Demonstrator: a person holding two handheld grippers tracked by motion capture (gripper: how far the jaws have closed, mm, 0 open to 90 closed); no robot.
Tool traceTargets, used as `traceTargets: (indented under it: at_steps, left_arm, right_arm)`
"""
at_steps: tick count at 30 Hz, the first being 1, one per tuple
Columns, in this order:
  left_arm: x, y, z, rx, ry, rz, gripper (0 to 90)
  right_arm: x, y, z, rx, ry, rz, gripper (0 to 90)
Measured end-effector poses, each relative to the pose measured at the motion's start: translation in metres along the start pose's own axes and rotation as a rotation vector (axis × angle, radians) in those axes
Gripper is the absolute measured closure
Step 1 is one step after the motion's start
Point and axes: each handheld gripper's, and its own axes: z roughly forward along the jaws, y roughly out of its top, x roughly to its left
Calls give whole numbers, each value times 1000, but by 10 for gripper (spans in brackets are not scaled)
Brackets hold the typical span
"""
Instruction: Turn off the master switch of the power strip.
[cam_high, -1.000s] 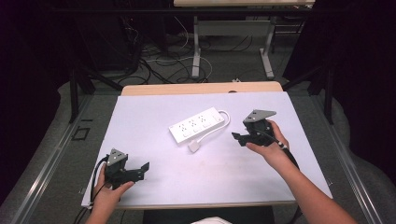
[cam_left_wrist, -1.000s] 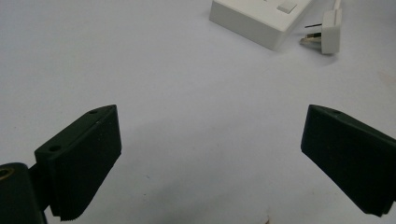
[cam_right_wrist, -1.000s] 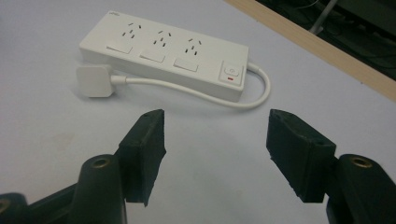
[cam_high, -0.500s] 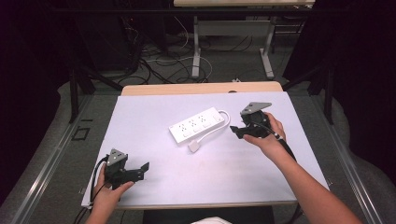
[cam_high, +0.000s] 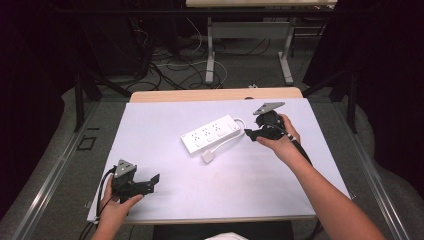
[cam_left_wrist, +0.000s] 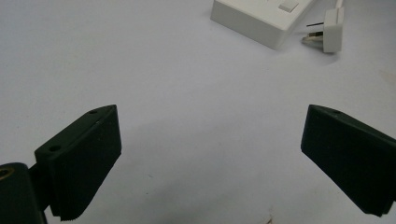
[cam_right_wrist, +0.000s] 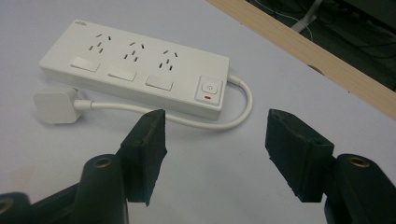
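Note:
A white power strip (cam_high: 210, 133) (cam_right_wrist: 135, 70) with three sockets lies mid-table; its white cable (cam_right_wrist: 187, 120) loops back along it to a white plug (cam_high: 208, 156) (cam_right_wrist: 53, 106) (cam_left_wrist: 330, 30) lying on the sheet. My right gripper (cam_high: 250, 133) (cam_right_wrist: 215, 144) is open, just right of the strip's switch end, with the cable's loop in front of its jaws. My left gripper (cam_high: 152, 181) (cam_left_wrist: 210, 158) is open near the front left corner, nothing between its jaws. The strip's near end (cam_left_wrist: 261, 18) shows far ahead in the left gripper view.
The table is covered by a pale lilac sheet (cam_high: 230, 175), with a wooden strip (cam_high: 215, 94) (cam_right_wrist: 308, 53) along the far edge. Beyond the table are desk legs and loose cables (cam_high: 200, 55) on a dark floor.
My right gripper has moved left and away from me, closing in on the power strip's switch end. The left gripper has stayed put.

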Motion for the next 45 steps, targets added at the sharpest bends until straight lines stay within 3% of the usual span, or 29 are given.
traceTargets:
  at_steps: [12,24,28,33,41,45]
  left_arm:
    - [-1,0,0,5,-3,-4,49]
    - [0,0,0,4,-3,-1,50]
    - [0,-1,1,6,-3,-3,51]
    - [0,-1,1,6,-4,-2,53]
    - [0,-1,1,7,-3,-1,53]
    - [1,-1,1,7,-3,0,55]
  right_arm:
    - [-5,12,16,92,-13,72,430]
    - [-9,24,28,104,-34,116,460]
    - [-10,26,31,112,-41,110,470]
    - [-10,30,36,126,-36,138,509]
    - [-12,34,43,141,-39,131,574]
    - [-13,34,47,141,-29,152,620]
